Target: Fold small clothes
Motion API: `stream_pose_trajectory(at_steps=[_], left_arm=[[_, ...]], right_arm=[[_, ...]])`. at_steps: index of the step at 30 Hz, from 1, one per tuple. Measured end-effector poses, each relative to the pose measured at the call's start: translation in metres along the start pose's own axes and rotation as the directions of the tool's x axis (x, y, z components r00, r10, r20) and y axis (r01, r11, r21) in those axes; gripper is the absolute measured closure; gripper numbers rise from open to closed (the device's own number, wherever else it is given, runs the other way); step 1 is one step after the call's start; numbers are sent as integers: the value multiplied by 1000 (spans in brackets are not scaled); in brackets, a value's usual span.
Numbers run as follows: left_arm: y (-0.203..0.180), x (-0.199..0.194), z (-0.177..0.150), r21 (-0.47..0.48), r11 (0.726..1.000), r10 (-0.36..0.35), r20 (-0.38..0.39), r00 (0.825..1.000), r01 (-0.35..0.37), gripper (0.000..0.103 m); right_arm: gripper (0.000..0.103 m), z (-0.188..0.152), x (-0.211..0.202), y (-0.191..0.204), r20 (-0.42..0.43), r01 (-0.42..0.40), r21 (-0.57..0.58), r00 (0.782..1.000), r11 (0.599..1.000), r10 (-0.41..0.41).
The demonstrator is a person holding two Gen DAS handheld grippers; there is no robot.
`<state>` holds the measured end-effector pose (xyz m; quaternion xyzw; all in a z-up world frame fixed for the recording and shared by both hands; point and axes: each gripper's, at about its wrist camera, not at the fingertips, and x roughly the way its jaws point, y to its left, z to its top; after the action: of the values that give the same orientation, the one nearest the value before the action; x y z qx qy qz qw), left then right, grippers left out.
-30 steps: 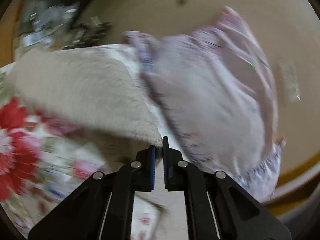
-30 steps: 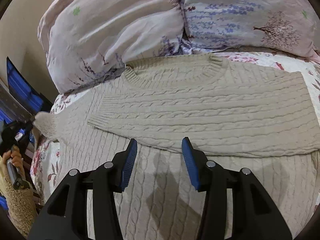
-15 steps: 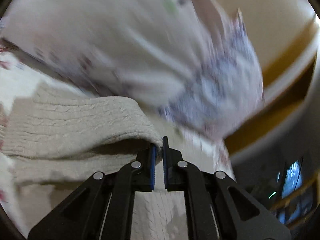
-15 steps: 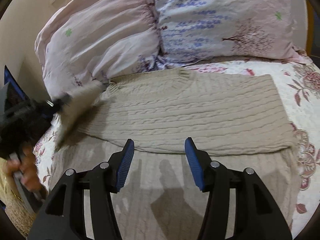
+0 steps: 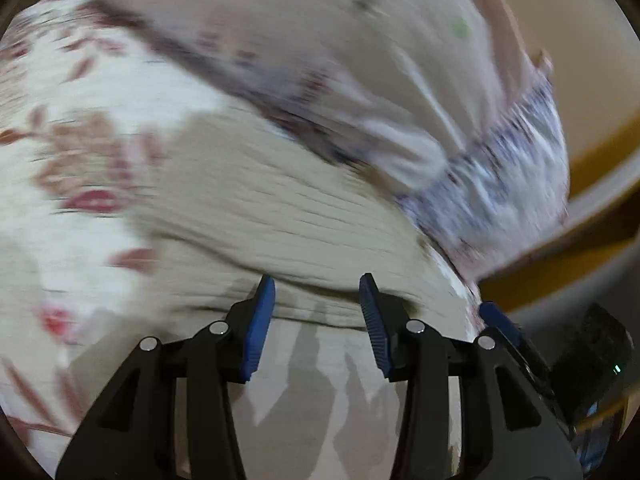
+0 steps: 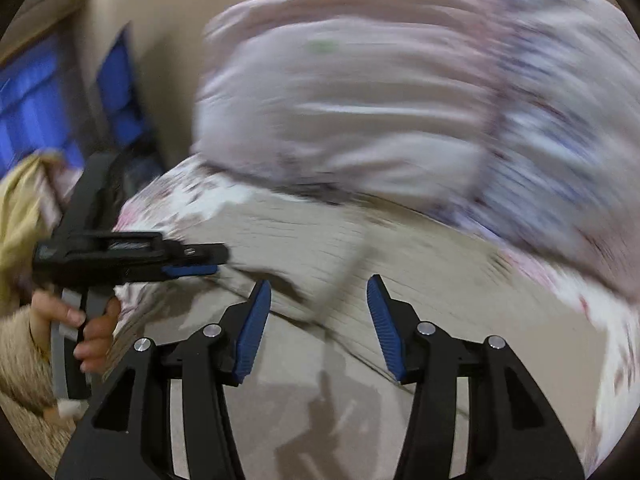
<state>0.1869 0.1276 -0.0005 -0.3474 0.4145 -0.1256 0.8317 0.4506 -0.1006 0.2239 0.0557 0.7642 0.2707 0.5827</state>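
A beige cable-knit sweater [image 5: 280, 216] lies flat on the floral bed cover, also in the right wrist view [image 6: 320, 248]; both views are motion-blurred. My left gripper [image 5: 316, 316] is open and empty, just above the folded sweater's near edge. My right gripper [image 6: 318, 320] is open and empty over the sweater's lower part. The left gripper also shows in the right wrist view [image 6: 192, 264], held by a hand at the sweater's left edge, its blue pads close above the knit.
Pink and lavender pillows [image 6: 380, 92] lie behind the sweater, also in the left wrist view [image 5: 360, 60]. The floral bed cover [image 5: 80, 128] spreads left. A beige wall and yellow wooden bed frame [image 5: 600, 184] stand at the right. Blue objects [image 6: 36, 100] sit beside the bed.
My left gripper has let go of the sweater sleeve and opened; the sleeve now lies folded across the body. Both cameras swung, the right one toward the left.
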Motion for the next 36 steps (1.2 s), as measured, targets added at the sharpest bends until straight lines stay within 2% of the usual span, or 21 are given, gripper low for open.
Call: stream_pose_trajectory(at_steps=[1,3,5,7,11,13,15,17,20,22,24,25,26,27,28,30,32,33,34,36], left_arm=[[12,-5,1,-25,999,26,11,1000,-26,61],[25,-9,2,-58,998,28,14,1000,-27,78],[34,-12,3,-75,997,32,13,999,-31,84],[40,-13,3,-77,997,29,18,999,-28,88],[41,-13,3,-70,997,31,21,999,-29,89],[40,-13,2,-63,997,34,21,999,-32,89],[40,-12,2,-54,998,36,21,999,-35,89],[37,-11,2,-42,998,44,21,999,-43,89],[33,-10,2,-23,998,55,21,998,-55,88],[30,-9,3,-10,999,50,20,999,-50,84],[28,-9,3,-2,999,33,17,999,-33,70],[26,-9,3,6,1000,24,15,1000,-24,66],[22,-9,3,22,1000,16,12,1000,-16,58],[18,-8,3,39,999,13,9,1000,-13,50],[15,-7,3,52,999,12,7,1000,-12,46],[8,-6,1,83,996,14,1,1000,-14,33],[4,-5,0,100,995,6,-8,1000,-5,25],[2,-5,0,103,995,4,-14,1000,-2,23],[2,-5,-1,104,995,1,-20,1000,1,22],[2,-9,-2,99,995,-13,-31,999,16,22]], right_arm=[[55,5,10,10,-15,-19,-42,1000,999,18],[56,10,36,33,-55,-39,-140,998,989,31],[56,13,58,49,-92,-49,-202,995,978,30],[56,14,83,62,-142,-52,-251,990,966,17],[59,11,117,75,-194,6,-308,979,951,-69],[83,9,119,70,-184,38,-274,979,961,-91],[94,13,114,57,-172,29,-186,983,982,-62],[94,16,97,37,-128,35,-70,991,997,-43],[94,17,62,4,-24,69,94,997,993,-67],[94,5,18,-34,69,104,281,989,954,-128],[94,-16,-11,-61,95,126,407,979,905,-179],[94,-29,-21,-74,79,143,454,977,879,-199],[94,-42,-26,-82,49,153,483,978,862,-202],[94,-58,-28,-92,1,153,506,984,849,-178],[94,-73,-29,-100,-49,153,531,987,834,-150],[93,-94,-36,-110,-81,144,583,990,799,-119],[84,-105,-54,-126,-50,112,657,993,746,-105],[69,-107,-62,-132,-26,102,686,993,721,-115],[60,-109,-68,-138,-9,101,708,991,699,-134],[60,-110,-79,-153,-14,142,743,980,654,-197]])
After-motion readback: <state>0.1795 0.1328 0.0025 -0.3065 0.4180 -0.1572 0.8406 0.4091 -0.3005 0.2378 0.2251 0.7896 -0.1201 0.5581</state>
